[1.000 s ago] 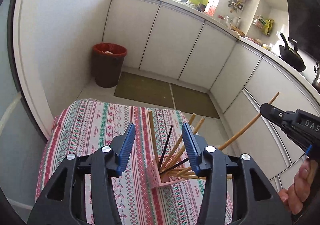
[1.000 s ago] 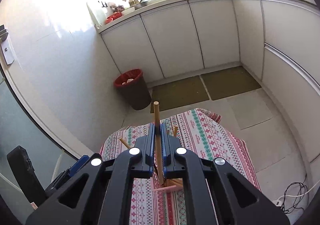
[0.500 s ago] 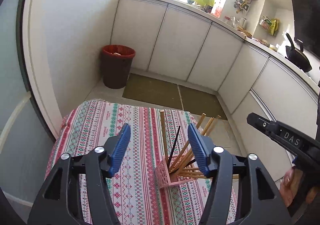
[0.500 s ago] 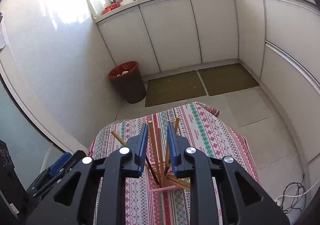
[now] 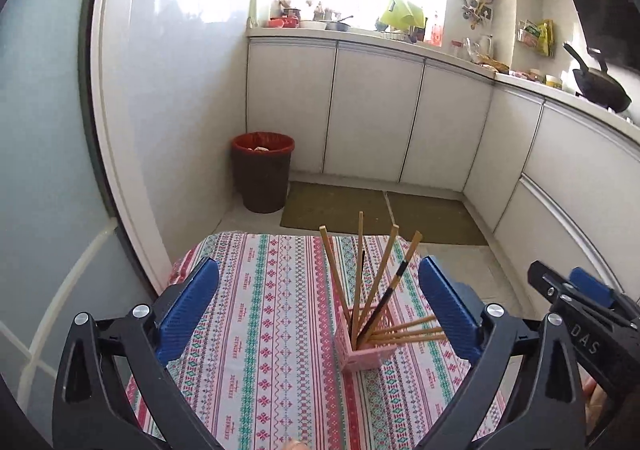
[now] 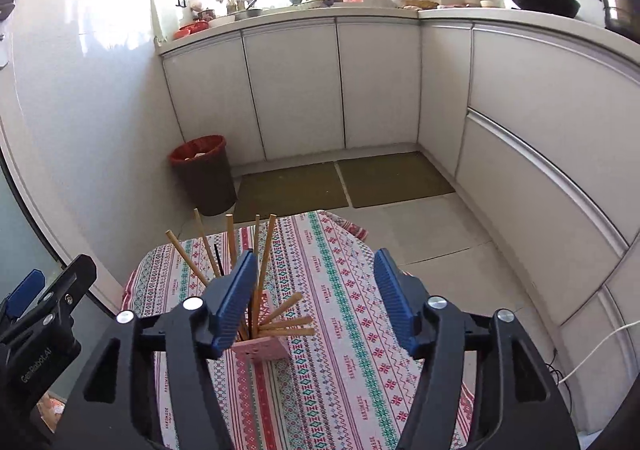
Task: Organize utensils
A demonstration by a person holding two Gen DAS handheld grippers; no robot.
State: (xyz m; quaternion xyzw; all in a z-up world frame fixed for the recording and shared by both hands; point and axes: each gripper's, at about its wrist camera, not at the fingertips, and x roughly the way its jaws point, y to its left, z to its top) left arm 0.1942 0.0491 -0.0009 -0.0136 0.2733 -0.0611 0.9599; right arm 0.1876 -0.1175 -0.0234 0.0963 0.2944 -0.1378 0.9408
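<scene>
Gaping, empty: both hand-held grippers, left (image 5: 318, 304) & right (image 6: 316, 296), w/ pink holder (image 5: 362, 346) mid-table, clear of edges.

Holder (image 5: 362, 346) sitting on the cloth-covered table (image 5: 256, 330), toward its right side in the left wrist view. Chopsticks (image 5: 376, 282) standing in it, fanned from 11 o'clock round to 3, a few lying nearly flat toward 3. Past the table's far edge, two floor mats (image 5: 380, 215) side by side at 12. Bin (image 5: 262, 169) on the floor at 11, left of the mats, against the wall. Cabinets (image 5: 372, 109) behind all that, running round to 2, counter clutter on top.
</scene>
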